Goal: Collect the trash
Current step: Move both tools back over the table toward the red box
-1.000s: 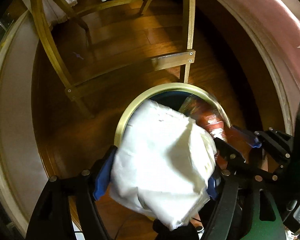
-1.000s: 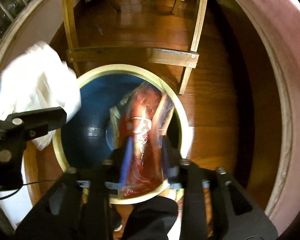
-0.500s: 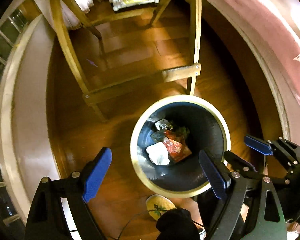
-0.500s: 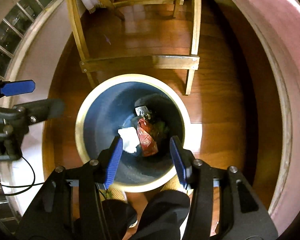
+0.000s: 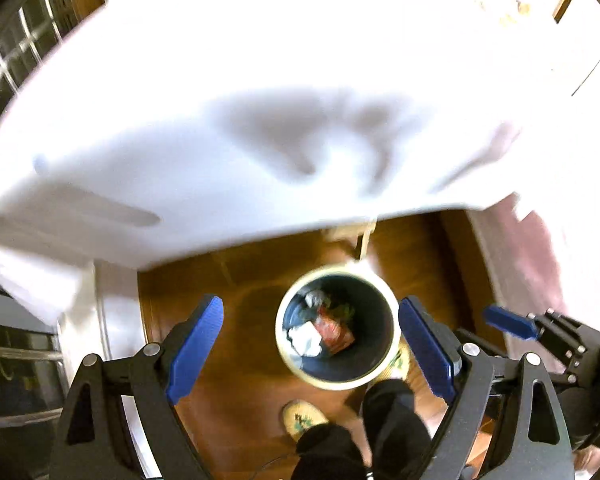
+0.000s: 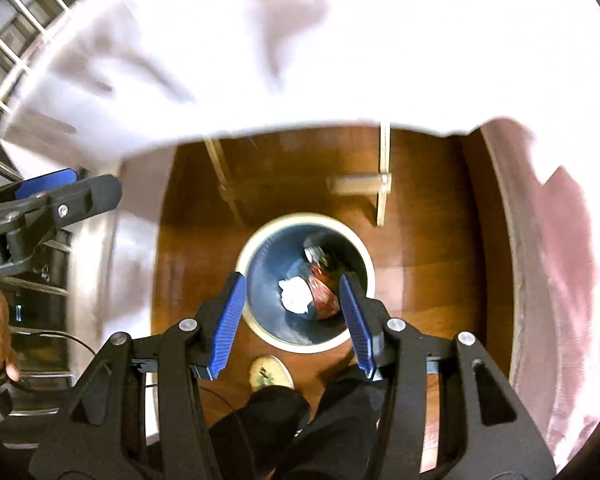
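A round bin with a cream rim point(image 5: 288, 354) point(image 6: 300, 347) and a dark blue inside stands on the wooden floor far below both grippers. Inside it lie a crumpled white paper point(image 5: 305, 338) point(image 6: 294, 295), a red wrapper point(image 5: 335, 330) point(image 6: 323, 293) and other scraps. My left gripper point(image 5: 311, 307) is high above the bin, jaws wide open with nothing between them. The right gripper point(image 6: 292, 281) hangs beside it, jaws apart and holding nothing, its blue pads framing the bin's inside. Both views are motion-blurred.
A white tabletop point(image 5: 260, 100) point(image 6: 340, 40) fills the upper half of both views, with wooden legs point(image 6: 382, 184) under it. Pink fabric point(image 6: 560, 248) runs down the right. A person's slippered foot point(image 5: 300, 420) point(image 6: 270, 372) and dark trouser legs stand by the bin.
The left gripper let go of the white paper and the right let go of the red wrapper; both now lie in the bin. Both grippers rose, and the tabletop came into view.
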